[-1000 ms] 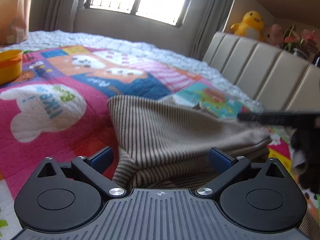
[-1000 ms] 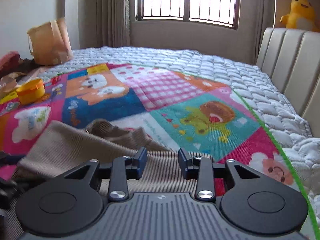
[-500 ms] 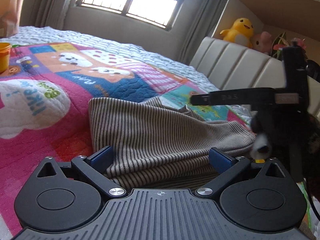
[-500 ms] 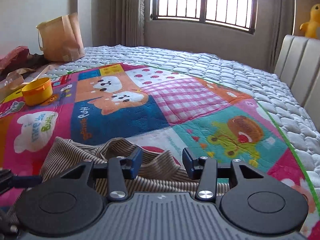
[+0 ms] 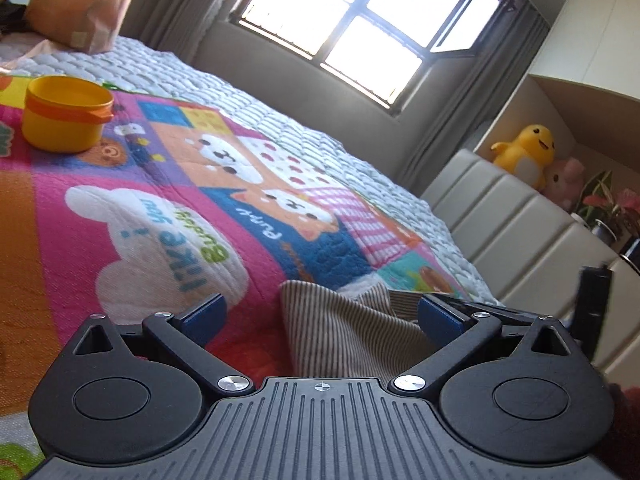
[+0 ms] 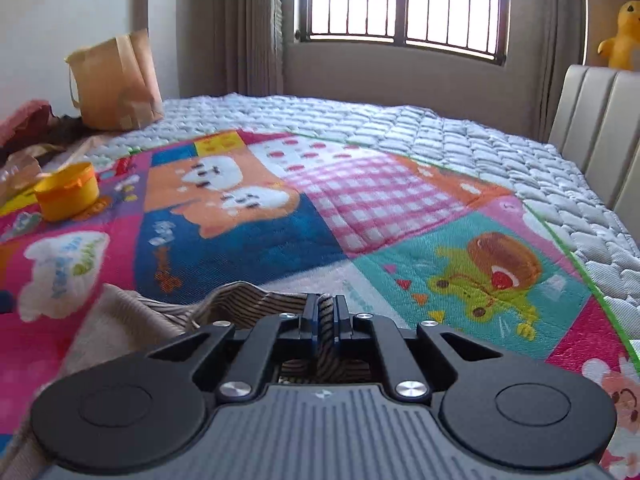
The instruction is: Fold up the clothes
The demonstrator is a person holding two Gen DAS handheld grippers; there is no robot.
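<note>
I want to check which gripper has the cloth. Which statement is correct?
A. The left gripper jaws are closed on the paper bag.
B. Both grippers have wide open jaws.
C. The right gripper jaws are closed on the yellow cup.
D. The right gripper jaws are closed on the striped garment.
D: in the right wrist view, the right gripper has its jaws pressed together with a fold of the striped garment pinched between them.

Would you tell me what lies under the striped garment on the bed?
The striped garment rests on the colourful cartoon quilt, whose pink and blue panels show around it. The part of the quilt beneath the cloth is covered, so anything there stays hidden.
</note>
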